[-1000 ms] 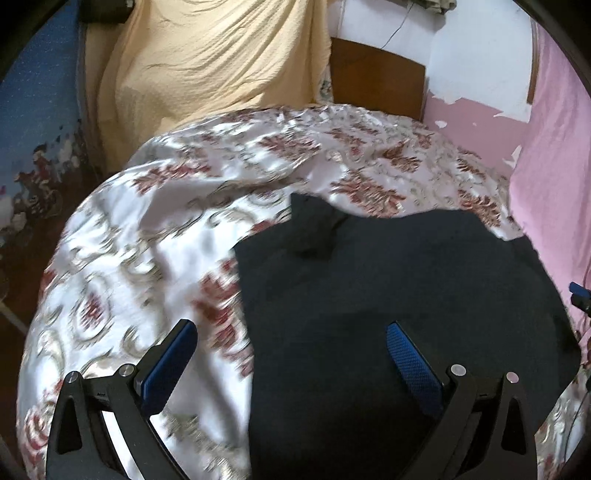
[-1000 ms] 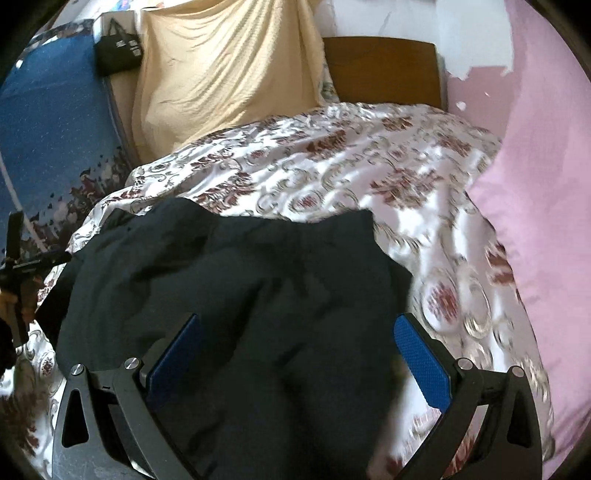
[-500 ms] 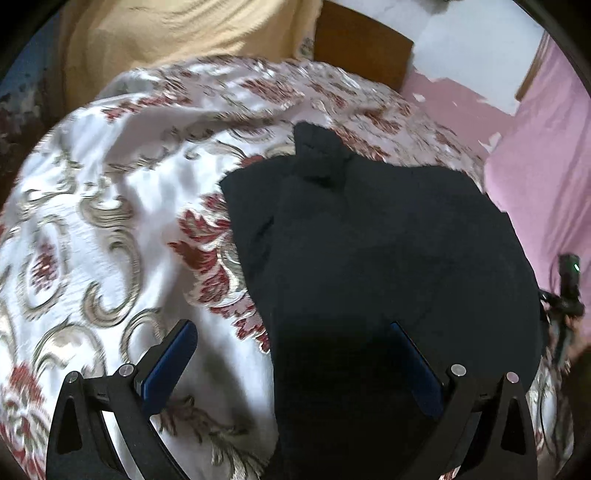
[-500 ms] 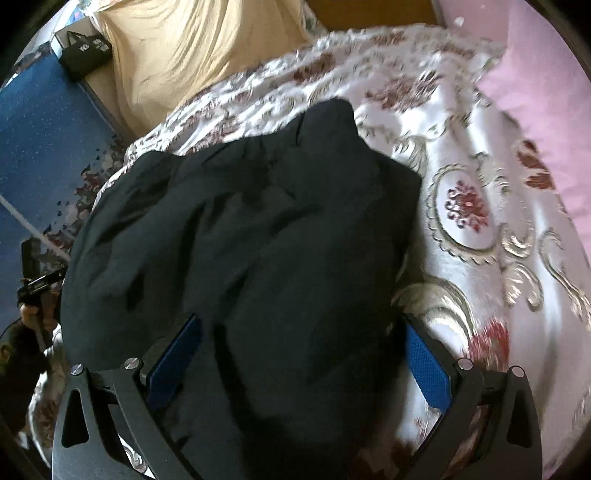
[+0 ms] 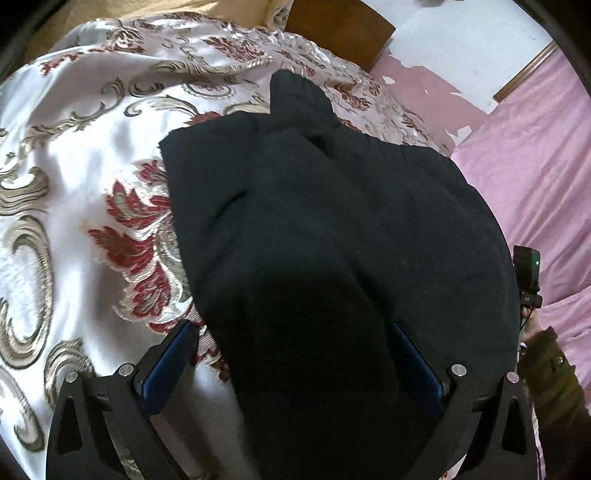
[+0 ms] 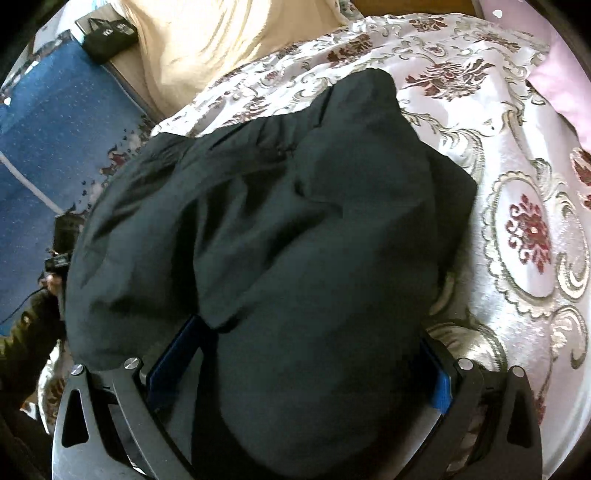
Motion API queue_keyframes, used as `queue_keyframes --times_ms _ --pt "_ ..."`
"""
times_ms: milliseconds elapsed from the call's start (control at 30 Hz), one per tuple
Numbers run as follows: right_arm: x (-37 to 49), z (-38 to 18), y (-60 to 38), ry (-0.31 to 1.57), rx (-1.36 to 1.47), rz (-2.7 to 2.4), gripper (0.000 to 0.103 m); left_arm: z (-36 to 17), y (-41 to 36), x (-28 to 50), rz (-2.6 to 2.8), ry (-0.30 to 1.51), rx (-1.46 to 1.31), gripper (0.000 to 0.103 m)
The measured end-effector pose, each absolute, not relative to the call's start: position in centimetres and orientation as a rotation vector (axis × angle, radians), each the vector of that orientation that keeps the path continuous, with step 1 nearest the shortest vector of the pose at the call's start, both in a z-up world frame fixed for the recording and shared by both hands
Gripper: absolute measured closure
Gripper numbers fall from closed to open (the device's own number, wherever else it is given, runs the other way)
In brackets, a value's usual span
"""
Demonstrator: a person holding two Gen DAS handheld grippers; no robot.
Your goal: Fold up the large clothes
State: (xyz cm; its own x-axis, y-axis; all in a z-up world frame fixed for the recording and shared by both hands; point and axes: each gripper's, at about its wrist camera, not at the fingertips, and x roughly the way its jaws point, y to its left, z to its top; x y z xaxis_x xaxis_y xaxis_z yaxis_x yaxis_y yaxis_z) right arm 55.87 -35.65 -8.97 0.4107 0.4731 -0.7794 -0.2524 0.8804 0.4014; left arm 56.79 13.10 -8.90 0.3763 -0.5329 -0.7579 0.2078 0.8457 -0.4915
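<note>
Left wrist view: left gripper [image 5: 291, 363] jaws wide, straddling black garment [image 5: 332, 229] lying on patterned bedspread [image 5: 74, 155]. Right gripper [image 6: 299, 363] likewise wide, garment bunched between its fingers.

Black garment [image 5: 332, 221] lies on a white bedspread [image 5: 74, 166] patterned with red flowers and gold scrolls; the fingers' pads [image 5: 166, 369] are blue.

Home bedroom — brocade bedspread [image 5: 74, 206], wooden headboard [image 5: 340, 33]
</note>
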Motion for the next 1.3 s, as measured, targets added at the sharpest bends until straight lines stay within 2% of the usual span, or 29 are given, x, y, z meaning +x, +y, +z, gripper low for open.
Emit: queue_keyframes --times_ms 267,367,500,567,733,833,1067,1300 --pt "57.3 -9.3 -35.3 1.079 0.383 0.366 0.001 -7.8 11.9 56.4 -0.447 1.082 -0.251 0.001" --pt "56.7 -9.3 -34.9 1.074 0.341 0.350 0.003 -7.2 11.5 56.1 -0.452 1.061 -0.221 0.012" --pt "56.1 -8.7 -34.5 1.048 0.345 0.335 0.024 -5.9 10.7 55.7 -0.440 1.025 -0.154 0.030" --pt "55.7 -8.3 -34.1 1.039 0.349 0.313 0.033 -5.2 10.0 55.6 -0.431 1.013 -0.133 0.043" --pt "54.8 -7.0 -34.6 1.023 0.354 0.249 0.061 -4.0 9.9 55.5 -0.354 1.010 -0.133 0.062" --pt "54.2 -6.2 -34.9 1.016 0.332 0.224 0.070 -3.2 9.2 55.1 -0.314 0.995 -0.096 0.071" --pt "53.1 -3.8 -34.5 0.983 0.298 0.182 0.082 -0.8 7.9 53.9 -0.243 0.954 -0.067 0.085" --pt "51.0 -0.6 -34.0 0.947 0.276 0.185 0.085 1.9 7.2 51.5 -0.234 0.920 -0.057 0.088"
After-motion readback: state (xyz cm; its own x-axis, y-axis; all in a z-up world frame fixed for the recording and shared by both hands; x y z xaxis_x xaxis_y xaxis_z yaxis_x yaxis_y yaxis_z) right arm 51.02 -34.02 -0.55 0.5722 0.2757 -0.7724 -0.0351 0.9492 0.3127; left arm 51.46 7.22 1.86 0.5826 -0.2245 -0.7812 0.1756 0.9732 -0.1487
